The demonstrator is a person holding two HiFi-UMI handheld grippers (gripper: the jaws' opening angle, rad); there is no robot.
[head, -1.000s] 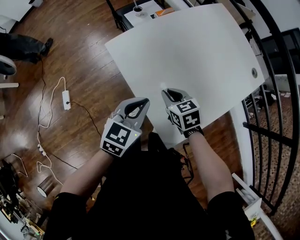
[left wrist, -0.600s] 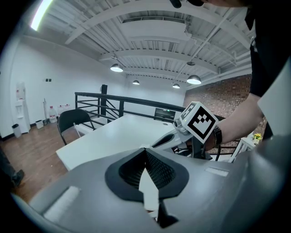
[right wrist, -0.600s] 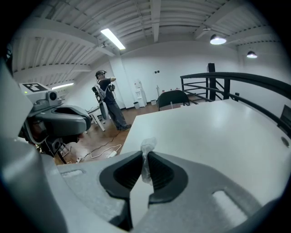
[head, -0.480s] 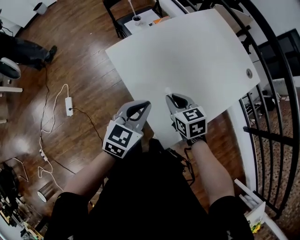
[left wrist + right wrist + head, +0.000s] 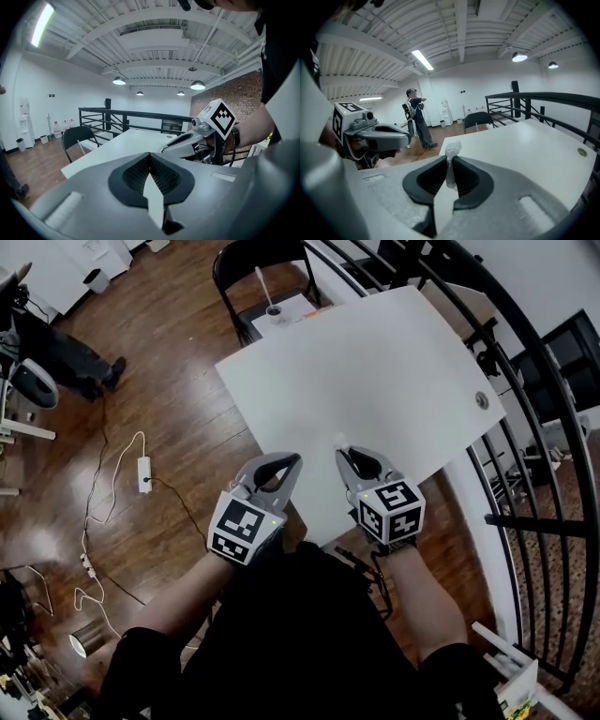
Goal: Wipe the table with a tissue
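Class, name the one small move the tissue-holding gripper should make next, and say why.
Probably lower the right gripper until its tissue presses on the white table: the jaws are shut on the tissue over the table's near edge.

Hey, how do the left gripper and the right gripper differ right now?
The right gripper is shut on a small white tissue; the left gripper is shut with nothing between its jaws. The right gripper is over the white table; the left gripper sits at the table's edge. Both point away from the person, side by side.
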